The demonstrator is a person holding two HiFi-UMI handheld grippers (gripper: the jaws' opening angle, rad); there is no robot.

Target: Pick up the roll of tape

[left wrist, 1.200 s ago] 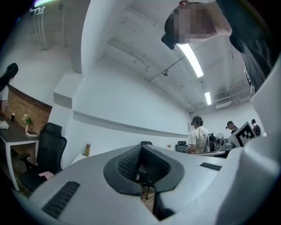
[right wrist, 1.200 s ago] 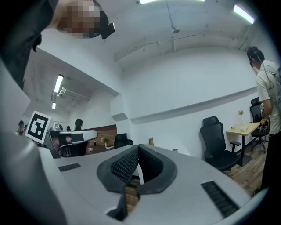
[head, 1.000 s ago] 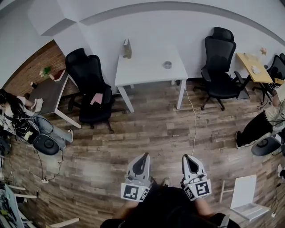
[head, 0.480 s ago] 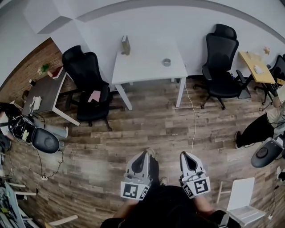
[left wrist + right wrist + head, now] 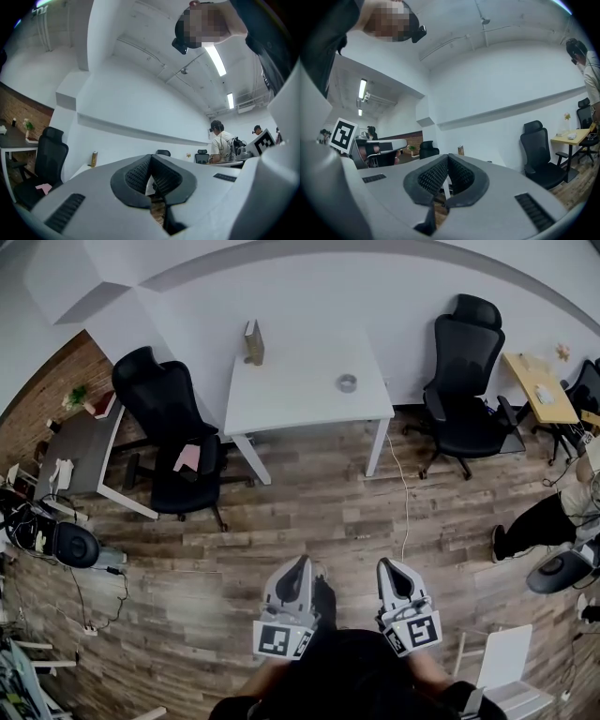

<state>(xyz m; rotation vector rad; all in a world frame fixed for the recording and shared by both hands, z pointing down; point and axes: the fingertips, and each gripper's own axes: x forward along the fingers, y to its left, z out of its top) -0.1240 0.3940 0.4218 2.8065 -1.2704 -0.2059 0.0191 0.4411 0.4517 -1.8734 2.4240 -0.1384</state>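
My left hand-held gripper (image 5: 301, 563) and right hand-held gripper (image 5: 387, 565) are both clenched, jaws together with nothing between them, held side by side above the wooden floor (image 5: 319, 502). The roll of tape (image 5: 347, 382) lies on the white tabletop (image 5: 291, 395), toward its right end, well apart from both hand-held grippers.

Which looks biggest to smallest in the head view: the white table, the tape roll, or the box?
Largest to smallest:
table
box
tape roll, only a little smaller-looking than the box
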